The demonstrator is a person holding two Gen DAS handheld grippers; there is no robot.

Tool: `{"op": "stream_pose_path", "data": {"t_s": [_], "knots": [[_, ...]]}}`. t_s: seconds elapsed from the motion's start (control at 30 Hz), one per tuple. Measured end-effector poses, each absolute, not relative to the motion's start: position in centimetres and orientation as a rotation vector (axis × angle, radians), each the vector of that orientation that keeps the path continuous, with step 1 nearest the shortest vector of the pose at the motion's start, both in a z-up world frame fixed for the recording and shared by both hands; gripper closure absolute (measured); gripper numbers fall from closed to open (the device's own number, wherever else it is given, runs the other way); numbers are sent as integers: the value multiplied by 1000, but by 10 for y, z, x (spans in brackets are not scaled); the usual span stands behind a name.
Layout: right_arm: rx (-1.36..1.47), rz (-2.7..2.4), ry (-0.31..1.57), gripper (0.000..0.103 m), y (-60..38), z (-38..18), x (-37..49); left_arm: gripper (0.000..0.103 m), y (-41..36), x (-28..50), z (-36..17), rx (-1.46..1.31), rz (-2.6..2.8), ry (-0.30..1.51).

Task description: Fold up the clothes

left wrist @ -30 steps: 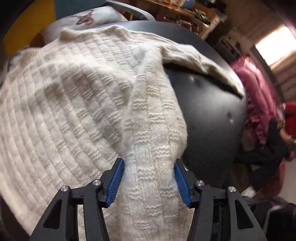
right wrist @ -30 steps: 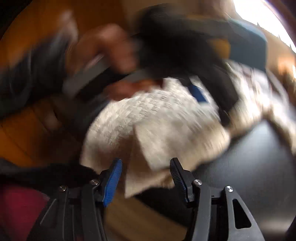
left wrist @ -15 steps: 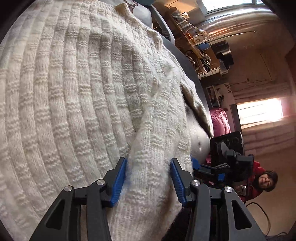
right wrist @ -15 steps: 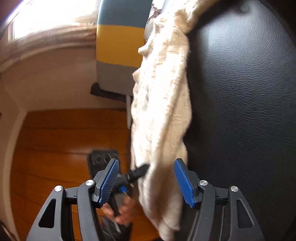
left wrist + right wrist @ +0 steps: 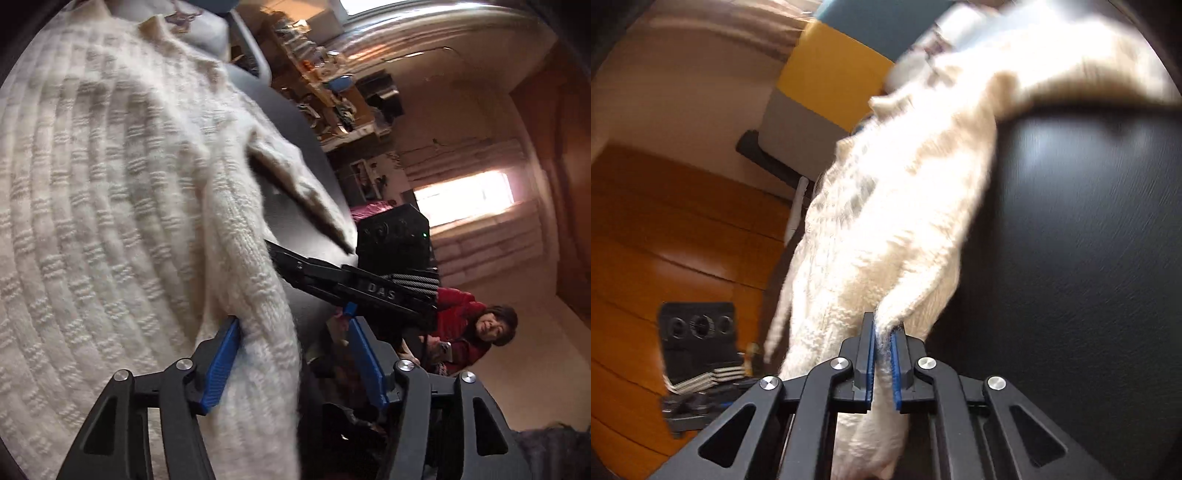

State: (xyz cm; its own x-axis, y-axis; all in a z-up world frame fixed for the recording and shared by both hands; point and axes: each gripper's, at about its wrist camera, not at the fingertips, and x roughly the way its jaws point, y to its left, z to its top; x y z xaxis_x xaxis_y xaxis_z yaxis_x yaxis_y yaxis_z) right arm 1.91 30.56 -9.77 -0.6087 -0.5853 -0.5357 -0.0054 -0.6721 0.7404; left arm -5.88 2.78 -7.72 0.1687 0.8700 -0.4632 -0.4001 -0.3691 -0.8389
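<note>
Right hand-held gripper [image 5: 882, 354] newly clamped on sweater [image 5: 897, 221]

You've got a cream knitted sweater [image 5: 110, 206] spread over the black leather surface [image 5: 1089, 240], ribbed with little raised blocks running in rows. Its body fills the left side of your left view, thick and fuzzy, lying mostly flat. A sleeve [image 5: 258, 325] runs down from it toward you, draped over the rounded dark edge. One loose flap [image 5: 303, 184] lies apart on the black leather, tapering to a point. In your right view, the sweater [image 5: 905, 221] hangs in a long bunched strip off the side, blurred, its lower end gathered into a narrow pinched fold.
</note>
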Motion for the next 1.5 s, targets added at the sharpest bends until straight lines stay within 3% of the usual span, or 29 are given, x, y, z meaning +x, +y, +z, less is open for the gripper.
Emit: {"op": "stream_pose_path", "data": {"t_s": [0.07, 0.17, 0.33, 0.43, 0.77, 0.93, 1.03, 1.1, 1.3, 1.5], "knots": [[1148, -2419, -923, 97, 320, -76, 29, 28, 24, -55, -64, -1298, 1451, -528], [1279, -2606, -767, 97, 357, -68, 45, 27, 16, -57, -62, -1291, 1515, -529], [1405, -2598, -932, 94, 404, -116, 74, 26, -1, -70, -101, -1431, 1634, -584], [1287, -2453, -1119, 74, 406, -122, 91, 26, -29, -66, -113, -1461, 1697, -642], [1368, -2182, -1245, 63, 419, -167, 17, 26, -97, -64, -134, -1504, 1910, -737], [1316, -2010, -1269, 63, 391, -176, -33, 26, -91, -64, -134, -1514, 1924, -695], [1164, -2025, -1334, 76, 380, -164, -43, 26, -88, -63, -134, -1518, 1929, -638], [962, -1990, -1407, 79, 383, -146, -34, 26, -92, -63, -134, -1519, 1922, -655], [1375, -2503, -1013, 77, 389, -124, -4, 26, -123, -57, -119, -1466, 1961, -722], [1270, -2435, -737, 71, 333, -86, 7, 26, -184, -46, -113, -1454, 2131, -814]]}}
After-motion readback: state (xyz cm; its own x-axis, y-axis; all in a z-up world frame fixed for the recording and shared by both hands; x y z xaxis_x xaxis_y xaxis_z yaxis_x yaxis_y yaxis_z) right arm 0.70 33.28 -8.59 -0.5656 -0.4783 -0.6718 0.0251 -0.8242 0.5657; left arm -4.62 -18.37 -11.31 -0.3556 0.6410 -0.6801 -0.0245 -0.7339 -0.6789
